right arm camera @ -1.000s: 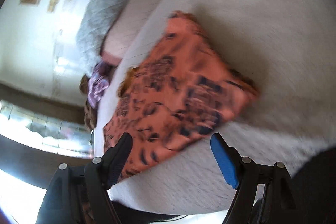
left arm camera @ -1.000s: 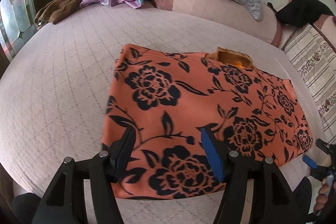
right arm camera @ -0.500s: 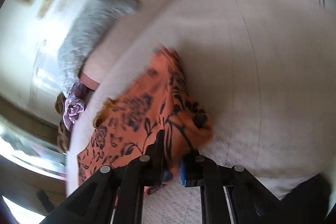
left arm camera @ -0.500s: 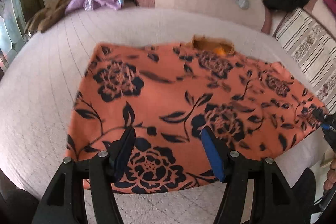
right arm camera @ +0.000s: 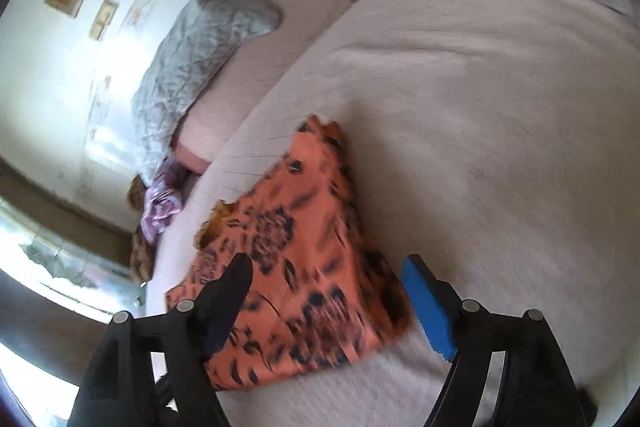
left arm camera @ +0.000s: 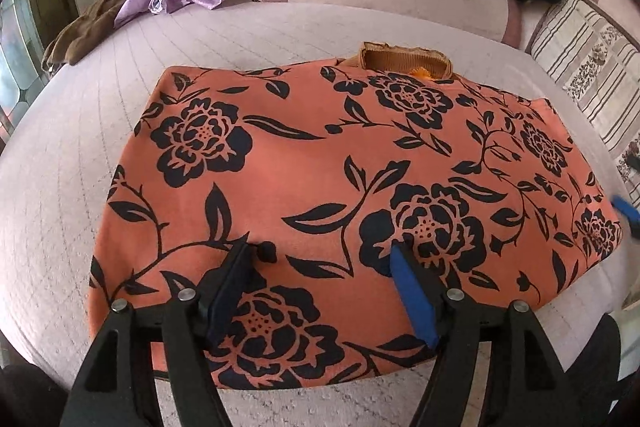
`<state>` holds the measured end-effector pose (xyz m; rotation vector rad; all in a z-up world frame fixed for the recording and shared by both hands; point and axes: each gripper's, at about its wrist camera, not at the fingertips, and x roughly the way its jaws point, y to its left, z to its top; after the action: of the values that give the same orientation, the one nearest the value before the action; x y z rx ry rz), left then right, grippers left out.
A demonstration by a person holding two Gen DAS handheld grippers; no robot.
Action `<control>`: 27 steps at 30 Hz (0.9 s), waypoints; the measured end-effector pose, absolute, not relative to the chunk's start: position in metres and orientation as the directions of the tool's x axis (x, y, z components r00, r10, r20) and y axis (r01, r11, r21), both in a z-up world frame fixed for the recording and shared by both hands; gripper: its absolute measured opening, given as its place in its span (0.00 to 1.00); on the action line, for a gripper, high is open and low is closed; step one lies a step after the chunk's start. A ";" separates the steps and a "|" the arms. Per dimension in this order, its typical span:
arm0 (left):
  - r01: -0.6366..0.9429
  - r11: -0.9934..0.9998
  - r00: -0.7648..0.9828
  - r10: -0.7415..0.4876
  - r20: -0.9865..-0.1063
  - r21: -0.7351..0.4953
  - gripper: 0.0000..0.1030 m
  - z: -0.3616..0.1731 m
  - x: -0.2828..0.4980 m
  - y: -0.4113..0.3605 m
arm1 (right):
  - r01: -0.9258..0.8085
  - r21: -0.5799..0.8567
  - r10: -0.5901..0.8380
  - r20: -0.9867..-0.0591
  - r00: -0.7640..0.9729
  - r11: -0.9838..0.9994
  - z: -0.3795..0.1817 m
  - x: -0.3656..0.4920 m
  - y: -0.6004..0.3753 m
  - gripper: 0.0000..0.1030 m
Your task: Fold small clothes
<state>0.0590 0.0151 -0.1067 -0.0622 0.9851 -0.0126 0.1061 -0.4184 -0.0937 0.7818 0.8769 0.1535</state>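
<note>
pale quilted bedspread (left arm camera: 80,163) carries an orange floral garment (left arm camera: 320,179) lying flat; left gripper (left arm camera: 320,255) hovers spread above it; right gripper (right arm camera: 326,269) spread, holding nothing, at its corner.

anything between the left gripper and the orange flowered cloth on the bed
Nothing visible. The left gripper hangs open directly over the near edge of the orange flowered cloth, with no other item lying on that part.

The right wrist view is smeared by motion, so the orange floral garment (right arm camera: 296,267) shows only blotches. In the left wrist view, the right claw (left arm camera: 627,211) is cut off at the picture's right edge (a blurred blue pad, perhaps touching the garment's corner). The bed's (left arm camera: 72,155) near edge is hidden.
</note>
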 end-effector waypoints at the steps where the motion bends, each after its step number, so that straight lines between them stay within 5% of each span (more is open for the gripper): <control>1: -0.016 0.998 0.553 -0.035 -0.833 -0.053 0.71 -0.107 0.059 0.014 | 0.168 0.683 0.458 -0.630 0.627 0.711 -0.097 0.123 -0.419 0.78; 6: 0.002 0.999 0.552 -0.032 -0.833 -0.037 0.76 -0.110 0.061 0.012 | 0.165 0.645 0.514 -0.715 0.474 0.746 -0.131 0.197 -0.417 0.76; 7: 0.004 0.999 0.551 -0.032 -0.834 -0.036 0.77 -0.110 0.061 0.012 | 0.147 0.615 0.518 -0.751 0.411 0.775 -0.139 0.211 -0.410 0.69; 9: 0.011 0.999 0.552 -0.037 -0.833 -0.037 0.79 -0.111 0.061 0.011 | 0.123 0.550 0.469 -0.791 0.392 0.826 -0.135 0.221 -0.398 0.27; 10: 0.014 0.999 0.553 -0.037 -0.832 -0.035 0.79 -0.111 0.061 0.011 | 0.107 0.538 0.467 -0.801 0.375 0.836 -0.132 0.223 -0.394 0.14; 15: 0.015 0.996 0.586 -0.082 -0.806 -0.091 0.74 -0.086 0.058 0.010 | 0.069 0.352 0.284 -0.842 0.460 0.933 -0.098 0.201 -0.373 0.13; 18: 0.075 0.997 0.641 -0.075 -0.764 -0.035 0.75 -0.071 0.056 -0.008 | 0.078 0.306 0.241 -0.861 0.448 0.949 -0.112 0.198 -0.373 0.17; 22: 0.063 0.997 0.518 -0.076 -0.852 -0.050 0.75 -0.110 0.074 -0.012 | 0.113 0.470 0.373 -0.806 0.460 0.875 -0.111 0.200 -0.400 0.30; 25: 0.087 0.996 0.539 -0.049 -0.841 -0.002 0.75 -0.108 0.069 -0.019 | 0.122 0.554 0.430 -0.749 0.504 0.823 -0.102 0.207 -0.418 0.77; 27: 0.084 0.996 0.534 -0.061 -0.843 -0.018 0.75 -0.109 0.070 -0.017 | 0.134 0.555 0.409 -0.737 0.538 0.821 -0.100 0.224 -0.423 0.78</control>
<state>0.0697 -0.0167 -0.1092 0.0255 1.0036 -0.0863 0.2238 -0.4228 -0.0999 0.6098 1.0046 0.1761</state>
